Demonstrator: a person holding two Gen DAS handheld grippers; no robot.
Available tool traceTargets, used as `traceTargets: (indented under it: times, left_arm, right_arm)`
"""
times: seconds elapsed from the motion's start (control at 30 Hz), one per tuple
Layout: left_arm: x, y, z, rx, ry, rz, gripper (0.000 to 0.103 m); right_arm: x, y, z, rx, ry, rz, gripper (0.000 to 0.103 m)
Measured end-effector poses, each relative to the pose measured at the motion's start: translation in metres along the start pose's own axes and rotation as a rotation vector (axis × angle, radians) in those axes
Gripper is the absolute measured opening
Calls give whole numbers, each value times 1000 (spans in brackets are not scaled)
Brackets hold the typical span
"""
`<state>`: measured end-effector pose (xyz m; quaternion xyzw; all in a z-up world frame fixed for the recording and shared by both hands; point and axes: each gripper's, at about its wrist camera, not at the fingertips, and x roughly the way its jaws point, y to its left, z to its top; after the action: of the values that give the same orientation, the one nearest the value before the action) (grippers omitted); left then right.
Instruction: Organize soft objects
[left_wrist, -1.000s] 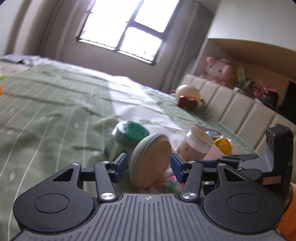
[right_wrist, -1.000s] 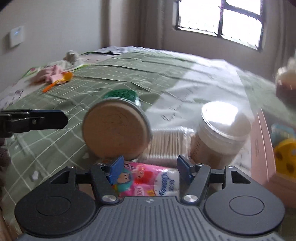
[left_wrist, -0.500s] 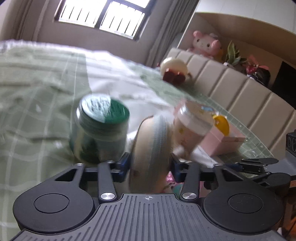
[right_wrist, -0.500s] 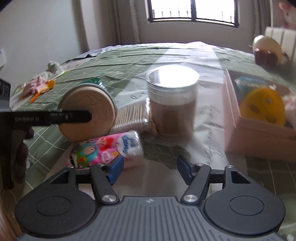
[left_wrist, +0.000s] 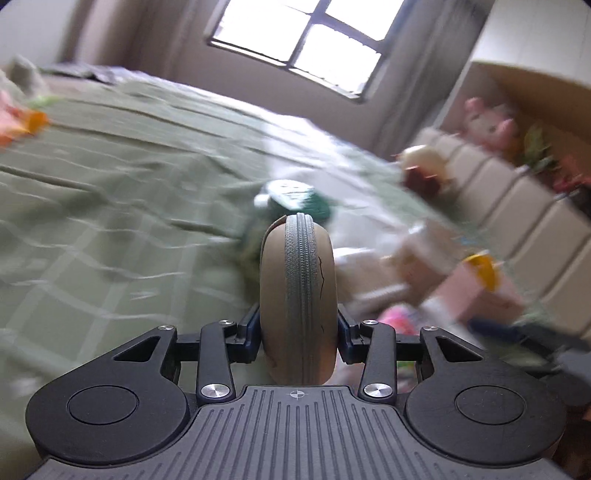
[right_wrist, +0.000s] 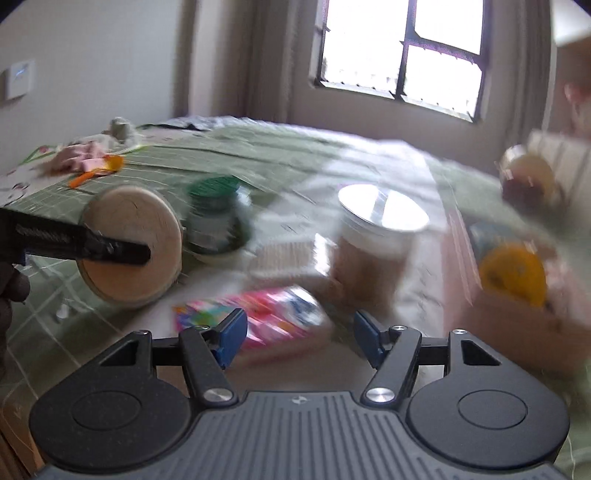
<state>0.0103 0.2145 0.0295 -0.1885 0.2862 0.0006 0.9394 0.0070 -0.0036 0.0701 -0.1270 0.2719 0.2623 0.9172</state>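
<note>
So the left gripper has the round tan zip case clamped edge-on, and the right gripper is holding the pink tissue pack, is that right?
Not quite. The right gripper holds nothing: in the right wrist view its fingers are apart and the pink tissue pack lies on the bed beyond them. The left gripper does have the round tan zip case edge-on.

On the bed (right_wrist: 280, 155), the jar (right_wrist: 218, 218) stands between the round case (right_wrist: 133, 247) and the tub (right_wrist: 376, 236), with a tissue pack (right_wrist: 255, 314) in front.
</note>
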Motion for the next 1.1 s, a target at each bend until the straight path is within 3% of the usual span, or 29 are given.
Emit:
traceTargets:
  times: [0.07, 0.2, 0.5, 0.73, 0.87, 1.0, 1.1]
  left_arm:
    - [-5, -1, -2, 19, 14, 79, 44]
    - [-8, -6, -1, 21, 42, 118, 44]
    - [-11, -11, -4, 40, 44, 120, 44]
    - [-11, -13, -5, 54, 47, 128, 44]
    - [-12, -14, -6, 61, 52, 133, 44]
    - [-12, -15, -6, 62, 53, 135, 44]
    - [-12, -16, -7, 68, 58, 140, 44]
  right_arm:
    - [6, 24, 1, -84, -1, 6, 64]
    - [17, 57, -8, -218, 40, -37, 63]
    - [5, 14, -30, -180, 116, -197, 63]
    - [-6, -16, -46, 39, 167, -87, 64]
    - [-1, -24, -47, 157, 198, -56, 70]
    - [7, -33, -49, 225, 221, -5, 83]
    - [11, -30, -48, 209, 239, 20, 94]
